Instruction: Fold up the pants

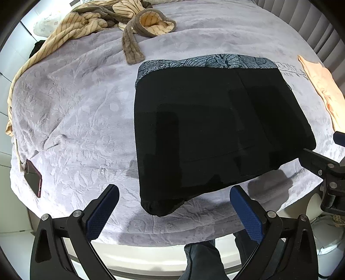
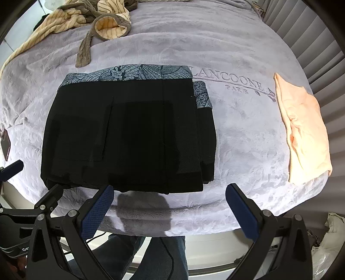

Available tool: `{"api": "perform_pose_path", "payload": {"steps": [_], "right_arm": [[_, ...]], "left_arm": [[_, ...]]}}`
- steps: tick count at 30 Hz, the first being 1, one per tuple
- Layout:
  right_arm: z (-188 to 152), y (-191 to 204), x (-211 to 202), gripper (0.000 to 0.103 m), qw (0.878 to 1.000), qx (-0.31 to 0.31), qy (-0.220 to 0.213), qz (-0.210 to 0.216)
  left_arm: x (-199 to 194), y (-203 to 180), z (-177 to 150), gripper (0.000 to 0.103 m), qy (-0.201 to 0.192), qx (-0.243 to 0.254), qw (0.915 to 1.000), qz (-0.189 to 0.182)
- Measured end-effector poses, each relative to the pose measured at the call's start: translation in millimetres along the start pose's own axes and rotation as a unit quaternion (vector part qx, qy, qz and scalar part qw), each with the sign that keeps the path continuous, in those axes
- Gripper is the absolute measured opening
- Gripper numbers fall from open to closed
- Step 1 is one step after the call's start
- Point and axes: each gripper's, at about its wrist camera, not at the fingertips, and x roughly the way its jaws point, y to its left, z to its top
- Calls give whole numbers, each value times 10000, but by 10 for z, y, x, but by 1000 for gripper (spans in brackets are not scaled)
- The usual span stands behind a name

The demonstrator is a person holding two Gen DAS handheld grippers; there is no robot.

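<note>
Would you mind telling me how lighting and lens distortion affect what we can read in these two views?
Left wrist view: fisheye bows the bed edge, and the black pants are underexposed, their folds barely legible. Right wrist view: same curvature; the peach cloth is washed out by bright light, and a dark shadow lies on the blanket below the pants.

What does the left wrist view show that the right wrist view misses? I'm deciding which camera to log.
Only the left wrist view shows the whole phone on the blanket's left edge; the right shows only a sliver of it. Only the right wrist view shows the full peach cloth and the whole "LANCOONE PARIS" lettering. Both show the folded black pants, the striped robe, the grey blanket, and both grippers open: left, right.
</note>
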Motion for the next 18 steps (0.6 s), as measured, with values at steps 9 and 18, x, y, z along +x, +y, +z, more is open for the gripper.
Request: {"api": "perform_pose_path", "payload": {"steps": [9,18], "right_arm": [[9,11,42,103,10000,-2,61,33],[22,-2,72,103,9999,18,96,28]], "left_arm": [[26,8,25,103,28,-28,10000,4],[27,11,53,103,5,-48,10000,-77]]}}
